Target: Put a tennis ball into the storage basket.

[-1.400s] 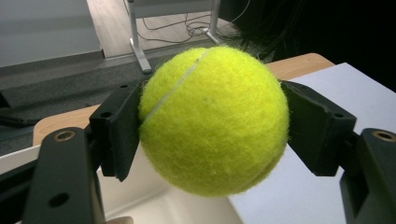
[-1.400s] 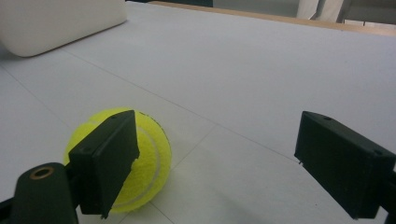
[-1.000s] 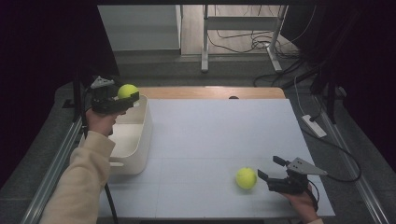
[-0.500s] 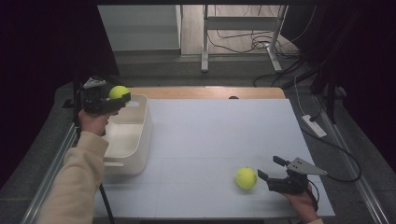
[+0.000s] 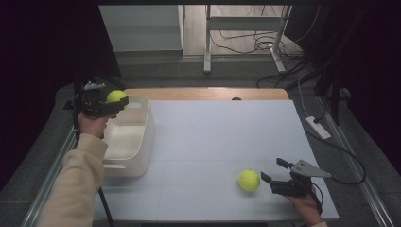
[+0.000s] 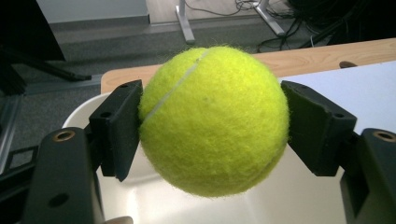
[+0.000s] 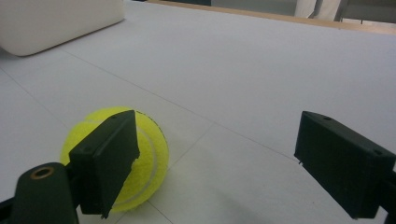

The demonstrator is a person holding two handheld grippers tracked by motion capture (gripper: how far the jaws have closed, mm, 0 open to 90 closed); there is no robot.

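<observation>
My left gripper (image 5: 109,100) has carried its clamped ball (image 6: 212,119) back over the bin (image 5: 137,142) for dropping; right gripper (image 5: 279,174) waits, jaws wide, beside the other ball (image 5: 249,180).

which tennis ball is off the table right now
The tennis ball clamped in the left gripper, held above the white bin. The other ball rests on the table by the open right gripper.
</observation>
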